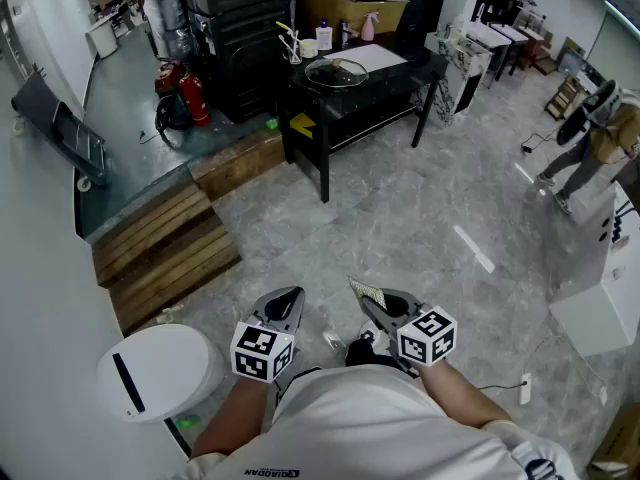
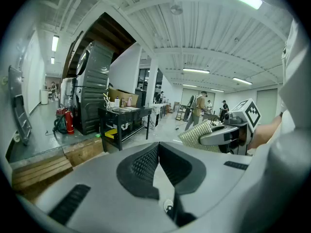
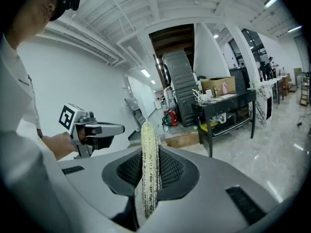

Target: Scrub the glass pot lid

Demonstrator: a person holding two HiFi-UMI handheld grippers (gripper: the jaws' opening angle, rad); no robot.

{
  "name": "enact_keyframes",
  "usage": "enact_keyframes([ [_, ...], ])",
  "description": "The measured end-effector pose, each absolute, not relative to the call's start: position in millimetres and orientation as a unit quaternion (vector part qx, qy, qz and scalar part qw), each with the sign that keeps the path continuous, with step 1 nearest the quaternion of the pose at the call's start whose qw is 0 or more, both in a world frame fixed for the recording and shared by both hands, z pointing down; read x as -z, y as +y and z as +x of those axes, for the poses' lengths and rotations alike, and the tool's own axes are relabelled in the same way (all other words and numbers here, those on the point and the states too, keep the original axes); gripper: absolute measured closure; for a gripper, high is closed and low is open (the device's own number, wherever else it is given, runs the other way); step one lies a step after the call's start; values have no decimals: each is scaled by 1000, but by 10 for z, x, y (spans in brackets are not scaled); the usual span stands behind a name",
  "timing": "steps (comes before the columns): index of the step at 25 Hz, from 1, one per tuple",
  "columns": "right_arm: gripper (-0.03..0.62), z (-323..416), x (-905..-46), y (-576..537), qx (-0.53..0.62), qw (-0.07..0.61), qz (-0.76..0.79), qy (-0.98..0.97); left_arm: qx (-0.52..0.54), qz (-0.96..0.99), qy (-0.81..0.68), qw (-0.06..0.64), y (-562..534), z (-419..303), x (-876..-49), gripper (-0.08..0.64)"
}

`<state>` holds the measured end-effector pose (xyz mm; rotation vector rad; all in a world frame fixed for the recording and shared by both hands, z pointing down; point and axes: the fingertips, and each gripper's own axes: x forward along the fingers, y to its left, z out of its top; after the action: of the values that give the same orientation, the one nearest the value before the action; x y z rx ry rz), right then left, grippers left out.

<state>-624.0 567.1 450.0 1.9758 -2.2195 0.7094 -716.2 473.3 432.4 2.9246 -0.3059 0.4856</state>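
The glass pot lid [image 1: 336,72] lies on a black table [image 1: 400,76] far across the room, well away from both grippers. My left gripper [image 1: 290,296] is held close to my body, shut, with nothing between its jaws [image 2: 158,147]. Beside it my right gripper [image 1: 362,293] is shut on a glittery pale-yellow scrub pad [image 3: 149,169], which stands on edge between the pads and sticks out past the tips. The pad [image 2: 197,132] also shows in the left gripper view, in the right gripper's jaws. The table [image 3: 226,101] stands ahead in the right gripper view.
Wooden steps [image 1: 165,248] lie at the left in front of a raised grey floor. A white round bin [image 1: 160,368] stands by my left side. A fire extinguisher [image 1: 192,96], a cardboard box [image 1: 350,3] and bottles are near the table. A person [image 1: 590,143] stands at the far right.
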Motion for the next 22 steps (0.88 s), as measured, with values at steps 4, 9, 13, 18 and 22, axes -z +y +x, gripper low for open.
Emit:
enact_keyframes([
  [4,511,-6189,-4505,5704,-232,43,649,-723,-162,978,-103,80,4748,-7129,-4331,545],
  [9,511,-6149,-4561,5722,-236,43,652,-719,-163,978,-102,82,4757,-7104,-4360,545],
  [13,511,-6135,-4573,5735,-249,27,648,-719,-165,978,-99,84,4781,-7059,-4370,545],
  [18,509,-6087,-4634,5745,-274,1,646,-712,-173,976,-90,95,4835,-7002,-4468,545],
  [22,509,-6011,-4687,5741,-281,-1,647,-709,-182,974,-85,102,4830,-6933,-4549,545],
])
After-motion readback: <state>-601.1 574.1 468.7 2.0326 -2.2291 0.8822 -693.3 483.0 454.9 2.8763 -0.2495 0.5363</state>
